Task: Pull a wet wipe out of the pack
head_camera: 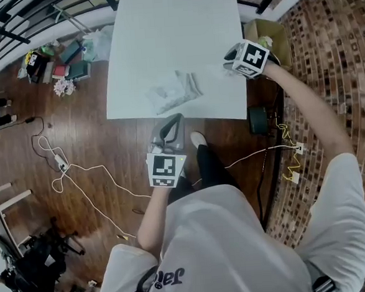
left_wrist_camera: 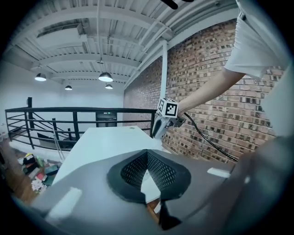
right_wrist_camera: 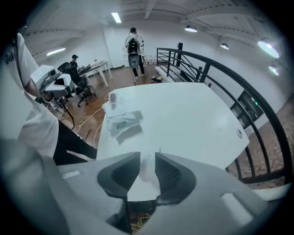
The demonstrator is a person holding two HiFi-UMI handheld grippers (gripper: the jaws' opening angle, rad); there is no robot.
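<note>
The wet wipe pack [head_camera: 180, 91] lies near the front edge of the white table [head_camera: 174, 30], a crumpled clear wrap beside it. The pack [right_wrist_camera: 122, 124] shows a green label in the right gripper view. My right gripper [head_camera: 233, 62] hangs over the table's right edge, apart from the pack. Its jaws [right_wrist_camera: 147, 159] stand a little apart, with a loose white wipe [right_wrist_camera: 147, 172] in the gap, blurred. My left gripper [head_camera: 169, 127] is held off the table's front edge, over the floor. Its tips [left_wrist_camera: 147, 152] meet with nothing in them; it faces the right gripper [left_wrist_camera: 166, 115].
A cardboard box [head_camera: 267, 31] stands at the table's right, and a dark bin [head_camera: 258, 119] sits below the corner. Clutter [head_camera: 58, 63] and cables [head_camera: 78, 174] lie on the wooden floor at the left. A black railing [right_wrist_camera: 229, 92] runs behind the table. People stand far off [right_wrist_camera: 133, 48].
</note>
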